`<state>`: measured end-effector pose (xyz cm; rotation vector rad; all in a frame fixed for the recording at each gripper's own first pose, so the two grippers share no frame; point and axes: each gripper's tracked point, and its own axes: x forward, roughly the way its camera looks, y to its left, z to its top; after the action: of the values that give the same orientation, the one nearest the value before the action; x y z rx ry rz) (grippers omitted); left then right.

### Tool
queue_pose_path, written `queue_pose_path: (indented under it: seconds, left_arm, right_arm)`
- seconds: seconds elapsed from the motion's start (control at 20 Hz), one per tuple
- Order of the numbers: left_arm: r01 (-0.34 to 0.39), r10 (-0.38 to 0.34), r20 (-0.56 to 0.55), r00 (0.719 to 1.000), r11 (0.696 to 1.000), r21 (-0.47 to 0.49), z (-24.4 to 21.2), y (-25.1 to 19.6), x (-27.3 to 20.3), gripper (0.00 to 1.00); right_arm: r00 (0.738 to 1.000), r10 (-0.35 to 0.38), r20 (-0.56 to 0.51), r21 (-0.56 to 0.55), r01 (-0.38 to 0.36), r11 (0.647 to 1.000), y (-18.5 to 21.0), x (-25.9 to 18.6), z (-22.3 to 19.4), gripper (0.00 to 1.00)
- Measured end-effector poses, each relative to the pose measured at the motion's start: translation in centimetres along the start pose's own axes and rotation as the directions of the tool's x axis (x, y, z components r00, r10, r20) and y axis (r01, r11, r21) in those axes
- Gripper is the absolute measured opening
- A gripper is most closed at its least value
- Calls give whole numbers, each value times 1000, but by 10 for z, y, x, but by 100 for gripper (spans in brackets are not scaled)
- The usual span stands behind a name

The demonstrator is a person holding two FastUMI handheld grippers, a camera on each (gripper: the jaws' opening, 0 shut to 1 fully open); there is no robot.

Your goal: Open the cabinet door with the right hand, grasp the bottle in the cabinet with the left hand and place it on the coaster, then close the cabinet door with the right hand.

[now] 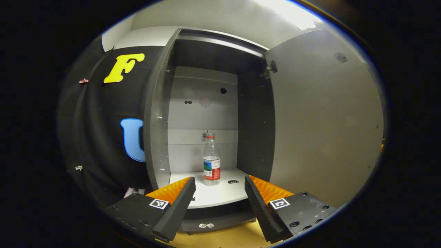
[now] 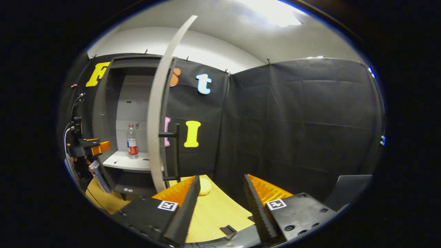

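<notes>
Between open left claw [image 1: 219, 193] tips, bottle [image 1: 211, 160] stands clear.

Light wooden tabletop [image 2: 213, 213] below; stack of books [image 2: 98, 175] at left; small black clip [image 2: 228, 230] on table edge.

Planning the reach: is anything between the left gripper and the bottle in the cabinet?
No. In the left gripper view, bare white shelf lies between the open left gripper and the upright bottle.
</notes>
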<state>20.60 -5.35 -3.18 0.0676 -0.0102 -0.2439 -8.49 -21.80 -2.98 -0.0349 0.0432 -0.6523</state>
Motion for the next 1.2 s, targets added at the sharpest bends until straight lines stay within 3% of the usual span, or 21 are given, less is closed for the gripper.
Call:
queue_pose_path:
  seconds: [0.05, 0.15, 0.25, 0.4, 0.6, 0.65, 0.7, 1.1, 1.15, 1.2]
  left_arm:
    - [-7, 7, 0, 1000, 1000, -2, -2, 1, 17, 91]
    - [-38, 38, -9, 999, 999, -2, -6, 6, 56, 91]
    - [-71, 71, -15, 997, 997, -4, -9, 9, 95, 90]
    - [-118, 118, -3, 993, 992, 37, -11, 13, 147, 90]
    - [-162, 162, -29, 986, 987, -6, -24, 20, 195, 91]
    - [-176, 175, -36, 984, 984, -13, -27, 24, 203, 90]
    - [-183, 182, -45, 982, 983, -24, -30, 27, 210, 90]
    - [-217, 217, -101, 971, 976, 16, -55, 36, 244, 89]
    - [-206, 206, -98, 974, 978, 9, -55, 34, 244, 78]
    - [-192, 191, -98, 977, 981, 0, -52, 30, 241, 78]
  right_arm:
    - [1000, -25, 13, 7, 24, 1000, -11, 15, 2, 87]
    - [997, -68, 29, 7, 68, 998, -31, 41, 4, 96]
    - [994, -98, 54, -3, 98, 995, -48, 75, 6, 99]
    - [986, -139, 95, 37, 136, 990, -69, 125, 11, 97]
    - [973, -181, 146, 92, 169, 981, -88, 173, 20, 98]
    - [969, -190, 155, 86, 178, 980, -92, 181, 20, 94]
    - [970, -187, 157, 84, 176, 981, -90, 187, 18, 98]
    - [979, -163, 122, 58, 157, 986, -87, 203, 6, 98]
    - [979, -162, 121, 44, 158, 986, -88, 201, 5, 98]
    - [980, -159, 120, 31, 157, 987, -87, 196, 3, 98]
